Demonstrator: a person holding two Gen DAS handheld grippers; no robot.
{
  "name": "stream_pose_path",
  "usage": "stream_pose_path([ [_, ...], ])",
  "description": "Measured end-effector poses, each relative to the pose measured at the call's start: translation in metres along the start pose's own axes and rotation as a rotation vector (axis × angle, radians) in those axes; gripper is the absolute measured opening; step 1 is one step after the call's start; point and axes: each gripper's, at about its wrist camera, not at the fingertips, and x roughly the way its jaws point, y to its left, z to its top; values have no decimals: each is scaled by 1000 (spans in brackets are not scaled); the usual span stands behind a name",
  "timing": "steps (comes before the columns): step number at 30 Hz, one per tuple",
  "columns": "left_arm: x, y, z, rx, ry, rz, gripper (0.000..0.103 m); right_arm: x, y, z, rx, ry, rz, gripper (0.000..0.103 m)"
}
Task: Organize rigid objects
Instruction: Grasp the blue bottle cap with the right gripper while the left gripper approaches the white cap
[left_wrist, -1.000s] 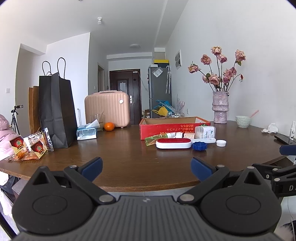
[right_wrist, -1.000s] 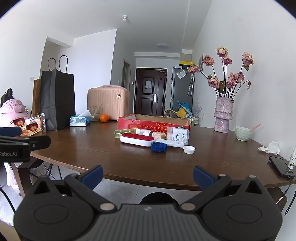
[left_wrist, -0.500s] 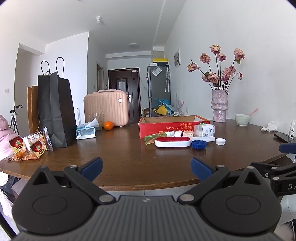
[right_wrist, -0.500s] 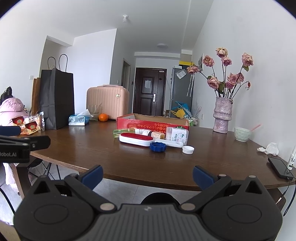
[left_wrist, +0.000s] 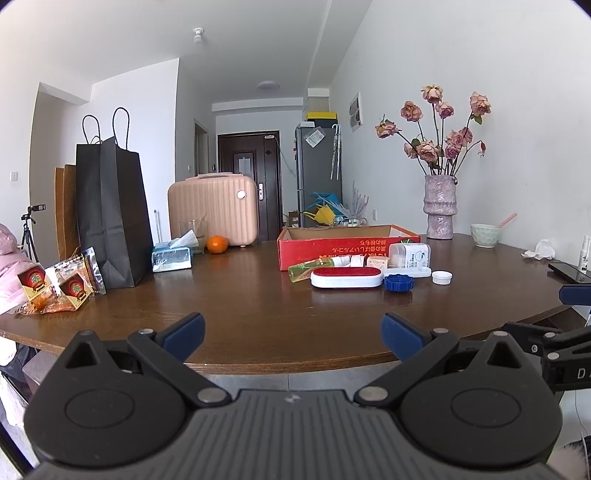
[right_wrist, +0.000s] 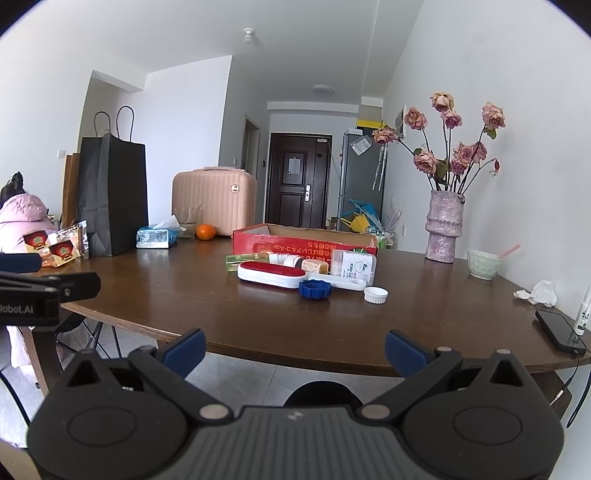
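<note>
I note a dark wooden table (left_wrist: 258, 317): red box (left_wrist: 347, 247), lint brush (left_wrist: 346, 277), blue cap (left_wrist: 398, 283), white cap (left_wrist: 441, 277), vase (left_wrist: 440, 206), black bag (left_wrist: 110, 210), orange (left_wrist: 217, 244).

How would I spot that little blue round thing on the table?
Find the red cardboard box mid-table. Before it lies a white brush with a red top. The blue cap sits at the brush's right end: dark blue and notched, unlike the smooth white cap beside it.

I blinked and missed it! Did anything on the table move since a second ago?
Nothing was picked up or let go. Both cameras crept a little closer to the table. The left tool and right tool stay open and empty. The red box, red-topped brush and blue cap lie where they were.
</note>
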Motion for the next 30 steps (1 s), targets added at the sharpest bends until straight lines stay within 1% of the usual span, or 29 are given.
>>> stream_pose_path([
  [4,2,1,-2,-7,10,-5,103,2,1,-2,0,-2,2,103],
  [6,9,1,-4,-4,22,-3,103,6,0,-4,-9,-15,-5,103],
  [8,22,1,-3,3,36,11,103,15,0,-7,-36,-30,-40,103],
  [10,36,0,0,19,40,3,103,27,-3,-7,-47,-30,-65,103],
  [12,50,-2,2,28,22,-6,103,40,-9,-4,-40,-32,-69,103],
  [15,72,-8,4,25,-10,30,103,62,-21,2,-22,-38,-104,103],
  [17,87,-13,4,21,-42,18,103,80,-31,6,0,-25,-120,103],
  [18,94,-14,3,9,-64,5,103,90,-36,7,4,-16,-112,103],
  [20,108,-15,4,-19,-64,-19,103,110,-46,7,15,16,-68,103],
  [21,115,-16,5,-29,-50,-30,103,121,-51,8,22,60,-47,103],
  [23,133,-16,8,-38,12,-54,103,139,-58,11,43,138,14,103],
  [26,166,-13,16,-58,113,-87,103,163,-64,19,89,181,57,103],
  [28,187,-7,24,-75,149,-99,103,181,-65,27,99,189,82,103],
  [30,206,-4,32,-59,171,-84,103,203,-62,36,81,219,94,102],
])
